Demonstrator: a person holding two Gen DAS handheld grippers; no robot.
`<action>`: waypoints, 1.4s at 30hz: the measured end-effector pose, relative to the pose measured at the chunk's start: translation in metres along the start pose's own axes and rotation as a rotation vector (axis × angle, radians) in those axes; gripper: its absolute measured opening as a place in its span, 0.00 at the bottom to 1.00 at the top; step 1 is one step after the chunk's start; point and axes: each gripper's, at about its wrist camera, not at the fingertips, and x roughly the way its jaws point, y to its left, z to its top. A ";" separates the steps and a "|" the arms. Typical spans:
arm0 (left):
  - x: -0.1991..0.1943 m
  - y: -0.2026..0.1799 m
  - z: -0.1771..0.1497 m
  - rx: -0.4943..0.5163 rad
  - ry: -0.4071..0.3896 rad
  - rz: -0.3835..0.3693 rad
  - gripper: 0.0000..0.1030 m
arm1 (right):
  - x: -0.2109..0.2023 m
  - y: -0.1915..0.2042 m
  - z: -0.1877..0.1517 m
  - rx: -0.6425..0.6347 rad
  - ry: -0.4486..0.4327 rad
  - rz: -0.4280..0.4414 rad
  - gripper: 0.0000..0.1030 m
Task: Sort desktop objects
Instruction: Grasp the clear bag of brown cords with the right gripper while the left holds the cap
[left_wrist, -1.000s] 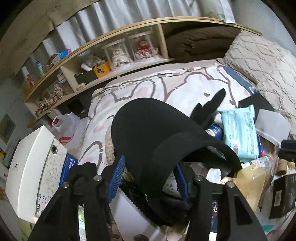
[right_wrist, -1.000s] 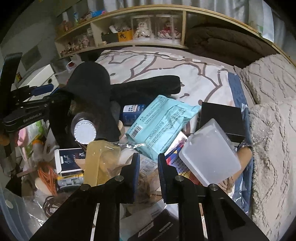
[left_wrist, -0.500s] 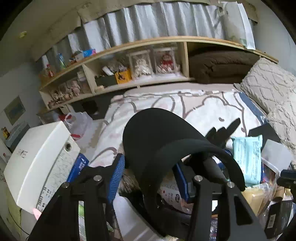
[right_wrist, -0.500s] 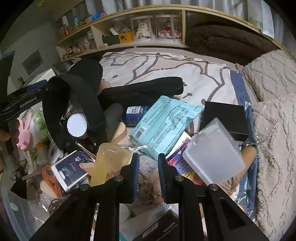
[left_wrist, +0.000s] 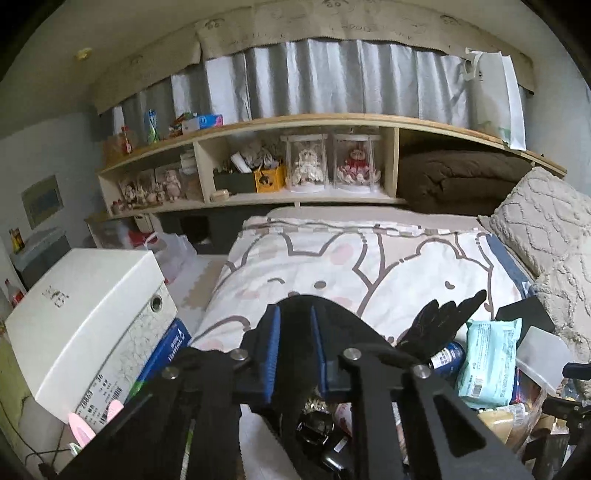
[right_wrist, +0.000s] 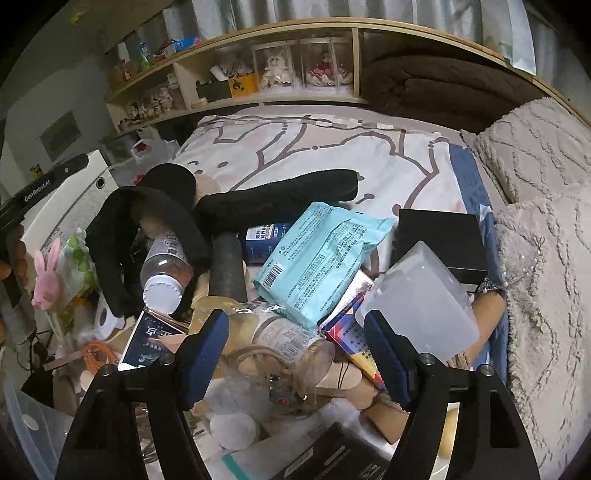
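A black cap (left_wrist: 295, 314) sits between the blue pads of my left gripper (left_wrist: 294, 345), which is shut on its edge; the cap hangs down over the clutter and also shows in the right wrist view (right_wrist: 155, 221) at the left. My right gripper (right_wrist: 295, 354) is open and empty above a clutter pile: a clear bag with a jar (right_wrist: 291, 339), a light blue wipes pack (right_wrist: 321, 258), a frosted plastic box (right_wrist: 421, 306), a water bottle (right_wrist: 166, 269) and a black glove (right_wrist: 280, 197).
A white shoe box (left_wrist: 85, 317) stands at the left. A black box (right_wrist: 439, 240) lies by the knitted beige pillow (right_wrist: 535, 155). The bed with a cartoon-print duvet (left_wrist: 369, 266) lies behind, with a wooden shelf (left_wrist: 295, 158) of dolls beyond it.
My left gripper has closed tighter on the cap and tilted up; the cap now hangs lower in view. My right gripper has opened wide from nearly shut.
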 end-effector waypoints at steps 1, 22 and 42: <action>0.002 -0.001 -0.001 0.005 0.017 -0.013 0.17 | 0.000 0.001 0.000 -0.002 -0.003 0.005 0.73; 0.045 -0.042 -0.035 0.288 0.210 0.046 0.80 | 0.045 0.033 -0.014 -0.175 0.219 -0.036 0.86; 0.074 -0.038 -0.032 0.183 0.310 0.049 0.92 | 0.026 0.012 0.000 -0.074 0.073 0.008 0.28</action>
